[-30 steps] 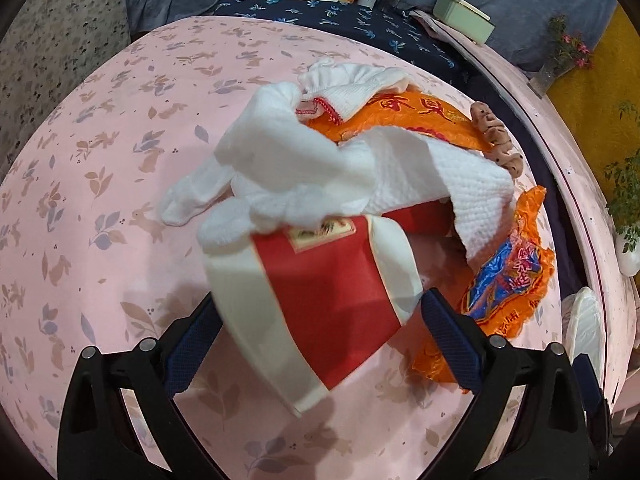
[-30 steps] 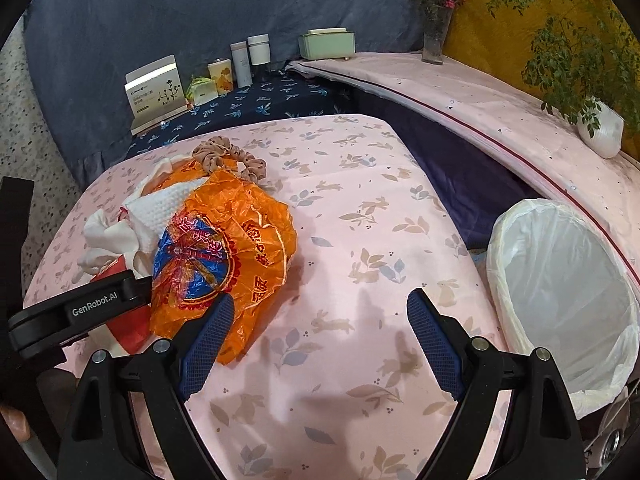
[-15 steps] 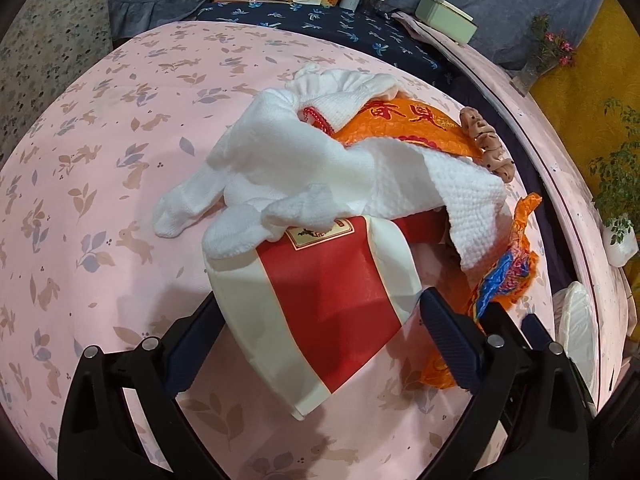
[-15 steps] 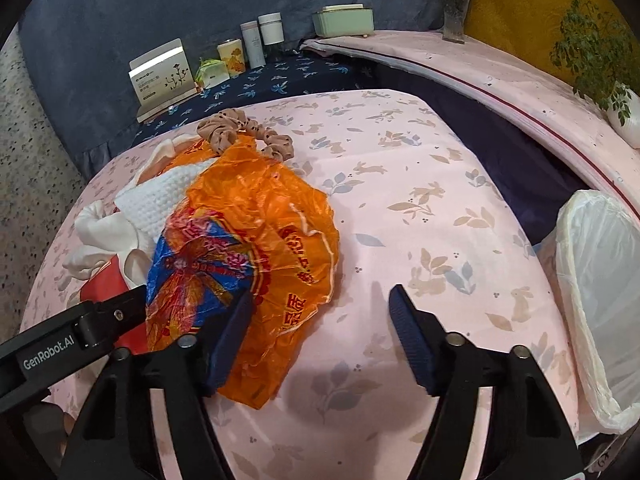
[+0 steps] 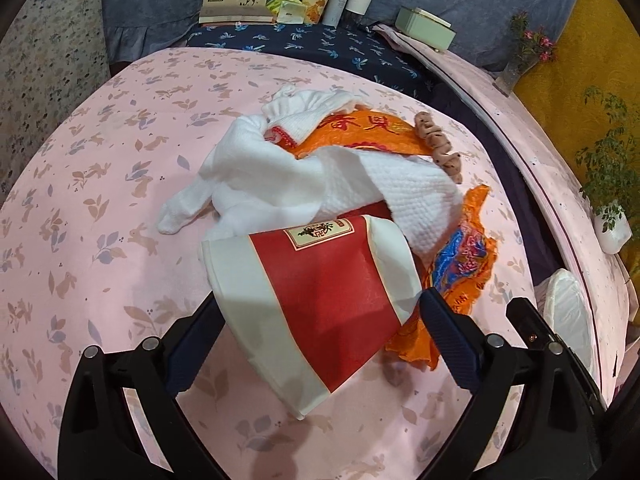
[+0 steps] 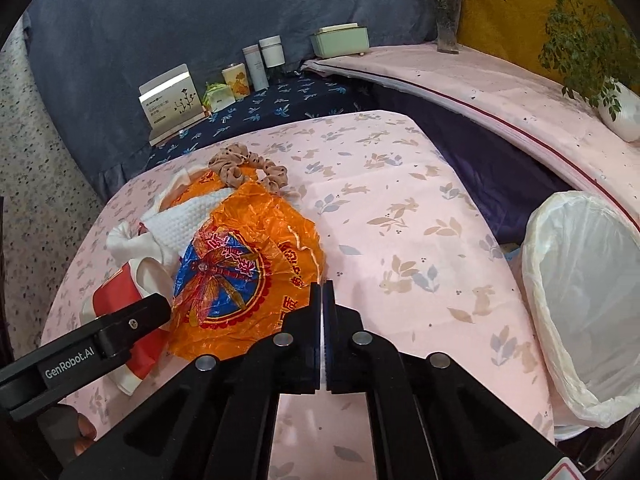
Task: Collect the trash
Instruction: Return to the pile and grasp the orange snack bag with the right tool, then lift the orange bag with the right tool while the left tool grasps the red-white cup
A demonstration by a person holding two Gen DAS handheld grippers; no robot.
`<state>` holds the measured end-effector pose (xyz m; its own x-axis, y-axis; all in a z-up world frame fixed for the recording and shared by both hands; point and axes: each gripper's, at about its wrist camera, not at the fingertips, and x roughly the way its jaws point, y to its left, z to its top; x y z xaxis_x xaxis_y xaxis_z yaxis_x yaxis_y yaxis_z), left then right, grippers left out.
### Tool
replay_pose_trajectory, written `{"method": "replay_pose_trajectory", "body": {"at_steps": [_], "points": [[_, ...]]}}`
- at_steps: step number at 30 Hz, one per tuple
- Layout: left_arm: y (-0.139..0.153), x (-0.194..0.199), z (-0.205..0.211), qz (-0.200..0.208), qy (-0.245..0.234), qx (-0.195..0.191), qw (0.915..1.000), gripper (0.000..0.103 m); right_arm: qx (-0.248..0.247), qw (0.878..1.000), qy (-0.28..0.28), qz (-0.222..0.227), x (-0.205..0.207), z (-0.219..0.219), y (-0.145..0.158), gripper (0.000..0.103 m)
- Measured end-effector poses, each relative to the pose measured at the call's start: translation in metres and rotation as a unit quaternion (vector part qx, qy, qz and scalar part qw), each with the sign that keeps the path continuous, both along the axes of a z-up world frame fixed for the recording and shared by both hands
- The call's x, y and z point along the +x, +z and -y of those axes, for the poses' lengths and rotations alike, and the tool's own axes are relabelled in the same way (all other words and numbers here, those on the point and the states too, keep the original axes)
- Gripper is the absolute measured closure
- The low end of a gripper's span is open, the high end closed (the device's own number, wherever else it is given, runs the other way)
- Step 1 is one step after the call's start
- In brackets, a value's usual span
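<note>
A heap of trash lies on the pink bedspread [image 5: 100, 200]. My left gripper [image 5: 320, 320] is shut on a squashed red and white paper cup [image 5: 320, 292] at the heap's near edge, one finger on each side. White tissues [image 5: 280, 176] and an orange wrapper [image 5: 360, 128] lie just behind it. In the right wrist view my right gripper [image 6: 322, 286] is closing, jaws almost together, on the right edge of the crumpled orange plastic bag [image 6: 248, 264]. The left gripper's body [image 6: 100, 340] shows over the cup [image 6: 116, 292].
A bin with a white liner [image 6: 580, 300] stands off the bed's right edge. A beige scrunchie [image 6: 248, 164] lies behind the heap. Boxes and bottles [image 6: 260, 64] line the dark shelf at the back. A potted plant [image 6: 616, 108] sits on the right ledge.
The right gripper's jaws went from wide open to nearly together while it moved in on the orange bag. The left gripper rose a little, drawing the cup out from under the tissues.
</note>
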<state>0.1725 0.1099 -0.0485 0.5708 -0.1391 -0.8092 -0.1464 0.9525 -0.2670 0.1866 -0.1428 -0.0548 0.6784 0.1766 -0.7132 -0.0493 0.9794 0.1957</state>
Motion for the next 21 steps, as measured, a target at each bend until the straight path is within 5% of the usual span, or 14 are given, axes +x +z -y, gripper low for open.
{"method": "replay_pose_trajectory", "body": {"at_steps": [3,11,16,20,21], "points": [[0.004,-0.003,0.004,0.005,-0.001,0.009,0.9999,0.01,0.008,1.0,0.007,-0.002,0.002,0.003,0.001,0.048],[0.002,0.001,-0.01,0.003,0.015,0.033,0.9994,0.01,0.046,0.997,0.045,-0.03,0.032,-0.009,-0.017,0.042],[-0.004,0.004,-0.024,-0.001,0.027,0.029,0.9992,0.01,0.044,0.996,0.06,-0.04,0.043,-0.024,-0.029,0.046],[-0.008,0.005,-0.025,-0.005,0.028,0.032,0.9991,0.01,0.056,0.995,0.073,-0.048,0.043,-0.029,-0.036,0.083],[-0.008,0.005,-0.025,-0.005,0.029,0.032,0.999,0.01,0.054,0.995,0.074,-0.047,0.041,-0.029,-0.036,0.085]]}}
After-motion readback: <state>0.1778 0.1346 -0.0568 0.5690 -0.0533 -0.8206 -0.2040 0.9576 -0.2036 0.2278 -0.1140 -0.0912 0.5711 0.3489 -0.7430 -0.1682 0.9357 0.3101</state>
